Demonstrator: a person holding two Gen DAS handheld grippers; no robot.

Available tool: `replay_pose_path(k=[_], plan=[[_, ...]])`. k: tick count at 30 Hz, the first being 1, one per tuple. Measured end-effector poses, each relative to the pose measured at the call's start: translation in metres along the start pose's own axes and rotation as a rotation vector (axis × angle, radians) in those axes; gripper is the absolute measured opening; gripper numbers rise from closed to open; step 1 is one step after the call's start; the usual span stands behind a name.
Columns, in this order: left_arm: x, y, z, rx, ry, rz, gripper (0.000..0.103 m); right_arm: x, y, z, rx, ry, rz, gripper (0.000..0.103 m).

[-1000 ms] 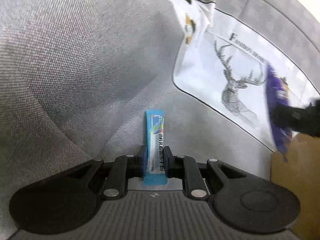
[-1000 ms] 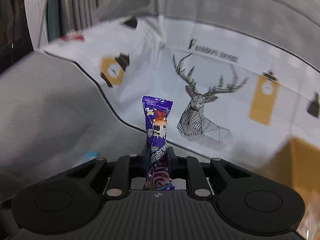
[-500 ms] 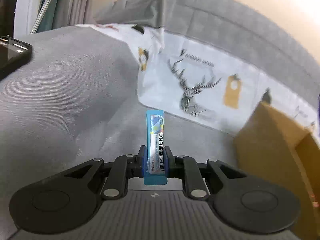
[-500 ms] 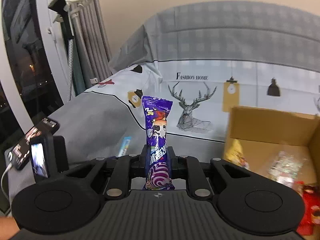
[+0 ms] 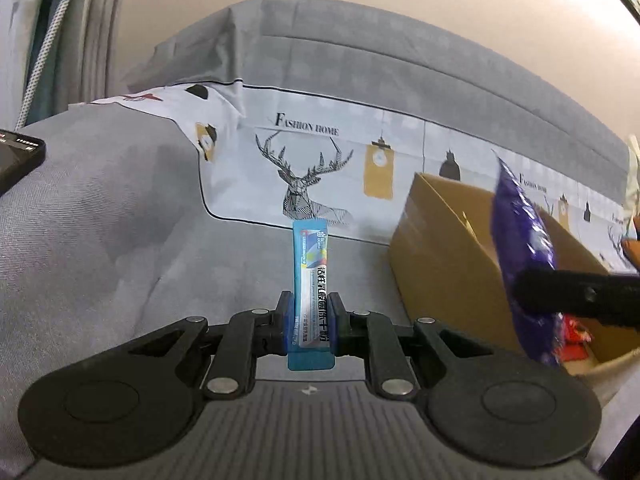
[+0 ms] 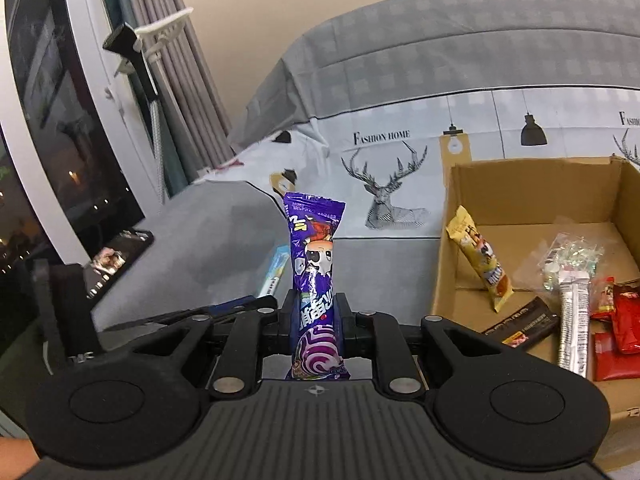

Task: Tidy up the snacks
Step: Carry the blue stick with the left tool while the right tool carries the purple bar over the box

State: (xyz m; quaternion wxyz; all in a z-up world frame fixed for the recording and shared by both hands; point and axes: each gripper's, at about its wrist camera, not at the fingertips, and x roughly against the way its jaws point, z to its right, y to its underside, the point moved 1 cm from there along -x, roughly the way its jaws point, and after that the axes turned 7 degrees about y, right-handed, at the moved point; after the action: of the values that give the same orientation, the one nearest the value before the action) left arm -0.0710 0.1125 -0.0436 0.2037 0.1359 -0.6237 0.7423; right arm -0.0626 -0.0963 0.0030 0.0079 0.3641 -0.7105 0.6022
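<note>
We see two snacks, each one held in a gripper. The blue stick packet [image 5: 311, 288] stands upright between the fingers of the left gripper [image 5: 310, 322], which are clamped on its lower half, above the grey bed cover [image 5: 100, 240]. The purple snack packet [image 6: 316, 280] stands upright in the right gripper [image 6: 318, 324], whose fingers are pressed together on its lower part; in the left wrist view the same packet [image 5: 524, 248] appears at the right side, over the open side of the cardboard box [image 5: 444, 248].

The cardboard box [image 6: 532, 188] lies on the bed, just to the right of the right gripper. Inside it we see a yellow snack packet [image 6: 480, 260] leaning on the left wall, a clear bag of candies [image 6: 568, 260], a silver stick packet [image 6: 574, 320], a dark flat packet [image 6: 524, 324] and some red packets [image 6: 620, 328].

Behind the box lies a white pillowcase [image 5: 312, 168] with a deer drawing and the words "Fashion home". On the left edge of the bed there is a phone [image 6: 120, 252] with a lit screen, and behind it a grey curtain [image 6: 192, 92].
</note>
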Motion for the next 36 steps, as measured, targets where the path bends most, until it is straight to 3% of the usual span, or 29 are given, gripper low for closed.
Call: replay_pose_path(k=[13, 23, 31, 36], plan=[[-0.011, 0.017, 0.018, -0.098, 0.012, -0.057, 0.018, 0.009, -0.003, 0.012, 0.025, 0.019, 0.048, 0.019], [0.006, 0.02, 0.033, -0.108, 0.03, -0.046, 0.018, 0.022, -0.011, 0.024, 0.021, 0.023, 0.101, 0.019], [0.031, -0.006, 0.064, -0.071, 0.061, 0.013, 0.018, 0.035, -0.021, 0.038, -0.031, 0.049, 0.175, 0.019], [0.035, -0.033, 0.094, -0.091, 0.092, 0.055, 0.018, 0.044, -0.026, 0.053, -0.066, 0.151, 0.251, 0.019]])
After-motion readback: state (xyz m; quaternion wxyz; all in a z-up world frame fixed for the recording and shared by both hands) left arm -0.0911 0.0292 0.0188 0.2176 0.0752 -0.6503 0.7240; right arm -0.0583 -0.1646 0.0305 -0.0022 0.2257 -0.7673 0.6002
